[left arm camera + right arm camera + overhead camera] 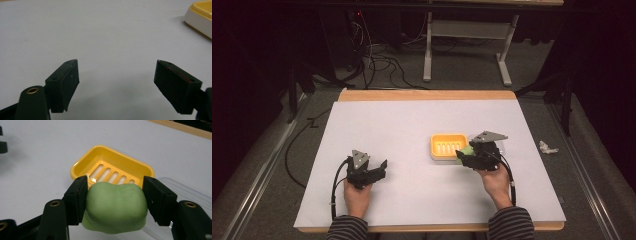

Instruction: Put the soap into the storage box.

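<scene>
right gripper (113, 202): nearest the lens in the right gripper view; both black jaws clamped on the sides of a green soap bar (115, 207)
soap bar: pale green, rounded, pinched between the jaws, just at the near rim of the soap dish; whether it touches the rim, cannot tell
soap dish (85, 161): yellow, slotted bottom, nothing lying in it, right of table centre; in the high view it sits just left of the right gripper (466, 156)
clear lid (185, 191): transparent ribbed piece flat on the table, beside the dish on its right in the right gripper view, partly behind the right jaw
left gripper (116, 82): jaws spread wide, nothing between them, bare table under them; in the high view it is near the front-left part of the table (379, 170), well apart from the dish
hands: left hand (357, 197) and right hand (498, 182) hold the grippers from the front edge, striped sleeves
table (412, 125): white top, wooden edges
floor: crumpled white scrap (548, 147) off the table's right edge
</scene>
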A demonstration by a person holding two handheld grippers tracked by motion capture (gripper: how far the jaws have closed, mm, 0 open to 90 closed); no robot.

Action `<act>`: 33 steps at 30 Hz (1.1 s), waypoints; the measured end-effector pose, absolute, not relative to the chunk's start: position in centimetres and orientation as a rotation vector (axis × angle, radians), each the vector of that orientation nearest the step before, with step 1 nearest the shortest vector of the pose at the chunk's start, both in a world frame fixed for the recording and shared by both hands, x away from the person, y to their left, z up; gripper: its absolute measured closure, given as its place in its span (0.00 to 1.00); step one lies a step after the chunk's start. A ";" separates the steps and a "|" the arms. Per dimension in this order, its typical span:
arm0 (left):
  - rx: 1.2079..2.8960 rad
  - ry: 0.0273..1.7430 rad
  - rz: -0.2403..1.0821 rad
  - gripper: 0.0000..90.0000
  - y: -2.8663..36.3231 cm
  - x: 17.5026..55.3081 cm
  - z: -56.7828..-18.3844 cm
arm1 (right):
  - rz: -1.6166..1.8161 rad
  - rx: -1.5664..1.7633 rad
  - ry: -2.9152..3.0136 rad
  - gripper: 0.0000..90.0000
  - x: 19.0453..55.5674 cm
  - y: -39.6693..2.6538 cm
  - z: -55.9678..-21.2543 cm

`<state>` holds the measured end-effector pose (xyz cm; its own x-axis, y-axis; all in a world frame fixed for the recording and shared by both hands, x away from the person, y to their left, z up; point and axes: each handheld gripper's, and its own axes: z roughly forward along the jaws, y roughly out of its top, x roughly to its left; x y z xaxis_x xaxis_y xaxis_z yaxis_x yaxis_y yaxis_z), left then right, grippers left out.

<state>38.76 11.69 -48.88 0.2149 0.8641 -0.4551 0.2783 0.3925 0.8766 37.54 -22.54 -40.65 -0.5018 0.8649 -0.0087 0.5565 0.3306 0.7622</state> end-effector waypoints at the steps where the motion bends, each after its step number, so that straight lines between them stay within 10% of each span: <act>1: 1.142 1.339 0.561 0.23 11.7 38.8 -48.9 | 1.008 1.261 2.184 0.44 37.7 -22.5 -40.7; 33: 1.142 1.340 0.562 0.23 11.7 38.8 -48.9 | 1.008 1.310 2.213 0.44 41.9 -20.9 -40.8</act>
<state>38.79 11.67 -48.89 0.2122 0.8631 -0.4582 0.2783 0.3961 0.8750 41.89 -20.93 -40.80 -0.4949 0.8681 0.0372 0.5981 0.3093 0.7393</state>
